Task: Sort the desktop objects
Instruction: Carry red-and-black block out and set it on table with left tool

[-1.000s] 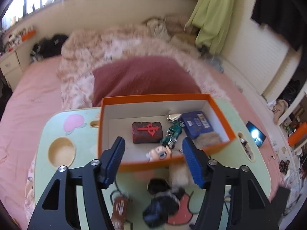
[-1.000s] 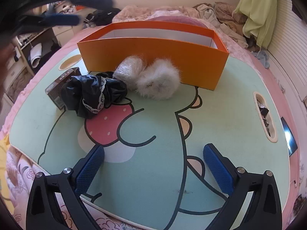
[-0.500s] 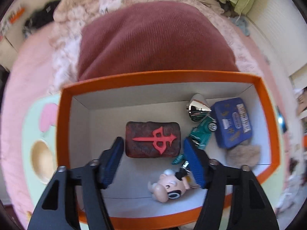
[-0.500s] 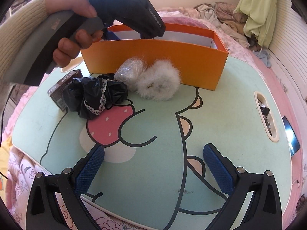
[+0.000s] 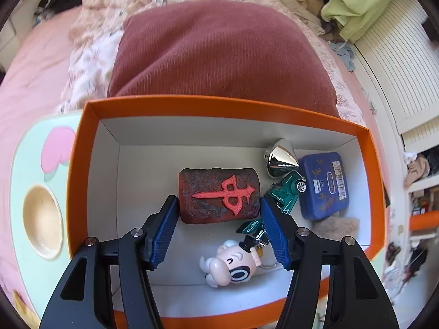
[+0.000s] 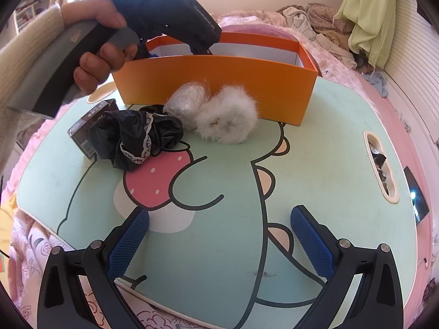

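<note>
The left gripper (image 5: 218, 229) hangs inside the orange box (image 5: 82, 164), its blue fingers (image 5: 162, 233) spread apart with nothing held between them. Just ahead of the fingertips, lying flat on the white floor of the box, is a dark red block (image 5: 219, 194) with a raised red emblem; its near edge sits in the gap between the two tips, and whether they touch it cannot be told. Beyond the right finger lie a green toy car (image 5: 285, 192), a chrome cone (image 5: 279, 161) and a blue tin (image 5: 325, 185), while a white cartoon figure keychain (image 5: 233, 264) lies beneath that finger, nearer the camera. The right gripper (image 6: 221, 241) hovers over the mint cartoon-printed table (image 6: 329, 142), its fingers (image 6: 129, 240) also wide apart and empty. Well ahead of them, against the near wall of the box, rest a white fluffy ball (image 6: 229, 118) and a clear wrapped bundle (image 6: 188, 102), touching each other. Farther toward the left finger's side lie a black lace-trimmed cloth (image 6: 134, 137) and, partly under it, a small dark carton (image 6: 87, 123). The person's left hand (image 6: 96, 49) grips the other tool's handle above the box.
</note>
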Demonstrator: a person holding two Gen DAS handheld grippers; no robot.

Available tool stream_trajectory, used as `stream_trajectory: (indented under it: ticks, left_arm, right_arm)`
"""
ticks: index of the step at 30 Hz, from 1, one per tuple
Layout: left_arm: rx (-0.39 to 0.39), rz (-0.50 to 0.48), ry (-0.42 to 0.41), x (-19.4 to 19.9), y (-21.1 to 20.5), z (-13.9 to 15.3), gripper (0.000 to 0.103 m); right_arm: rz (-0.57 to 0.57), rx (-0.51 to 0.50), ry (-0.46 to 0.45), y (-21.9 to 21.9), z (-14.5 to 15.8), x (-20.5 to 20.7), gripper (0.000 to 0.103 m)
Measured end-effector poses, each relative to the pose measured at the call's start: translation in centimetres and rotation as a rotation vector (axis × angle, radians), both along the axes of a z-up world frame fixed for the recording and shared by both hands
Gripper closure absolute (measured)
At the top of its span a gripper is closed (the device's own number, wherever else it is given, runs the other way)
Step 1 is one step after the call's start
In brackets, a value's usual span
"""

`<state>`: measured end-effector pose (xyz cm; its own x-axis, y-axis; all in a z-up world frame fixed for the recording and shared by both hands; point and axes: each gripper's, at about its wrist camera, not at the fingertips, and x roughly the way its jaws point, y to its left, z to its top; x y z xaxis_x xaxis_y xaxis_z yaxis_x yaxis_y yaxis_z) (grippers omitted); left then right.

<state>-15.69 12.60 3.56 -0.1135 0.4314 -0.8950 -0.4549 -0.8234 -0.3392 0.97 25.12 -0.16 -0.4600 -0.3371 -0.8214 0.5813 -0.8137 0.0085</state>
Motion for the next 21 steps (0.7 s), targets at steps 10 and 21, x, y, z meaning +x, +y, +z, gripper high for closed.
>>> stream_trajectory:
  ticks: [10, 21]
  left_arm:
    - [0.232, -0.007, 0.086, 2.6, -3.5, 6.7, 0.043]
    - [0.294, -0.069, 0.161, 10.0, -8.5, 5.8, 0.062]
  right_arm:
    - [0.0, 0.0, 0.0, 0.0, 0.0, 0.0, 0.0]
    - [0.0, 0.0, 0.0, 0.1, -0.1, -0.1, 0.0]
